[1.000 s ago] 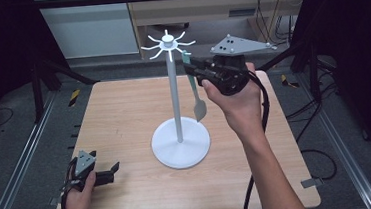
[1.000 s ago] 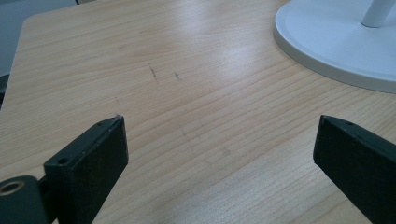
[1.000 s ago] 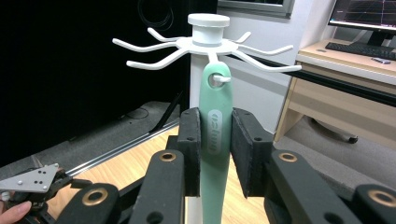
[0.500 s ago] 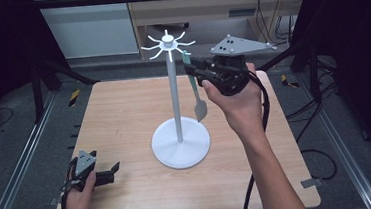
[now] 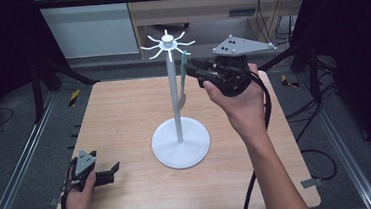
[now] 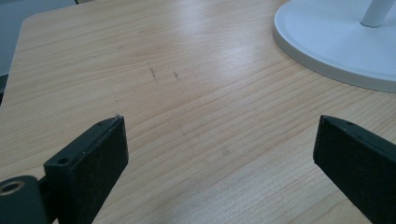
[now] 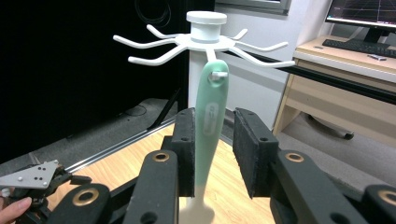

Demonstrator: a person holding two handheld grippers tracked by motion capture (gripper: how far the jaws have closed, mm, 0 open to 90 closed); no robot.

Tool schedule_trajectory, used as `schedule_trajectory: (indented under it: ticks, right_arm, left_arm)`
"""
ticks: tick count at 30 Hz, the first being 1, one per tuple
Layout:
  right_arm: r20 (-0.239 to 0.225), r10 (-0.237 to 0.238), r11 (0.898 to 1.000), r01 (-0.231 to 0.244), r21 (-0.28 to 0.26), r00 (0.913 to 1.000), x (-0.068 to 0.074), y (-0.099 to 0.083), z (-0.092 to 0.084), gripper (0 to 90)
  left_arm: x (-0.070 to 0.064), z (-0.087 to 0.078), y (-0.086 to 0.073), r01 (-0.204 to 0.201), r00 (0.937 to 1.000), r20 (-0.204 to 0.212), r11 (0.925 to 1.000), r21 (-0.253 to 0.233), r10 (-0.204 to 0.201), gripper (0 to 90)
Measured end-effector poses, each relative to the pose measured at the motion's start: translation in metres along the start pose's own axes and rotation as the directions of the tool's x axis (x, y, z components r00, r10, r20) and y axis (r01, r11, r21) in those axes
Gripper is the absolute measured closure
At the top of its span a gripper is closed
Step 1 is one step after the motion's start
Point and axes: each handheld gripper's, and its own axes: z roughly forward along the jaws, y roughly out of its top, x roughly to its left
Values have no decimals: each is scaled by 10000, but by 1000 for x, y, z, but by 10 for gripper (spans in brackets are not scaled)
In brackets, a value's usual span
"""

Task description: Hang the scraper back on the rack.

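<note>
Item: green-handled utensil (image 7: 209, 126), pale mint handle, hung by the hole at its top on one hook of the white rack (image 7: 205, 42). Hangs straight down beside the rack's post, head lowest; the head is blurred and its kind cannot be told. In the high view the utensil (image 5: 184, 82) sits just right of the post, above the middle of the table.

Right gripper (image 7: 214, 149): held level at hook height, right of the rack, jaws standing to either side of the handle. Jaws have just been opening; the left pad is at or against the handle, the right pad stands clear with a visible gap. Not clamped. In the high view the right gripper (image 5: 193, 70) is carried by a hand (image 5: 241, 102) coming from the near right, grey three-cornered plate on top, cable trailing back along the forearm.

Rack: white post on a round white base (image 5: 180, 144), ring of curved hooks under a cap at the top. Base rests at the table's centre.

Left gripper (image 6: 219, 154): jaws wide apart, nothing between them, low over bare wood at the near left corner, well apart from the rack base (image 6: 336, 42). In the high view the left gripper (image 5: 109, 171) points right.

Table (image 5: 118, 109): light wood top, rounded corners.
</note>
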Motion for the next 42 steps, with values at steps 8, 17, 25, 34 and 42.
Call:
schedule_trajectory:
  ticks: [8, 17, 25, 34, 42]
  right_arm:
    - [255, -62, 9997, 56, 236, 9997, -5, -8, -6, 693]
    - [806, -51, 9988, 11, 498, 9967, -15, -21, -11, 663]
    - [1502, -80, 9962, -52, 875, 9886, -22, -27, -14, 556]
    - [1977, -261, 9928, 23, 1196, 9799, -28, -34, -16, 394]
    - [2238, -212, 9927, -60, 1204, 9744, -38, -43, -20, 305]
  left_arm:
    - [0, 0, 0, -22, 10000, 33, 10000, 47, 22, 28]
    - [0, 1, 0, -26, 10000, 13, 10000, 43, 25, 28]
    - [0, 1, 0, -12, 10000, 6, 10000, 37, 12, 28]
    - [0, 1, 0, -16, 10000, 6, 10000, 41, 16, 28]
    - [0, 1, 0, -12, 10000, 3, 10000, 47, 12, 28]
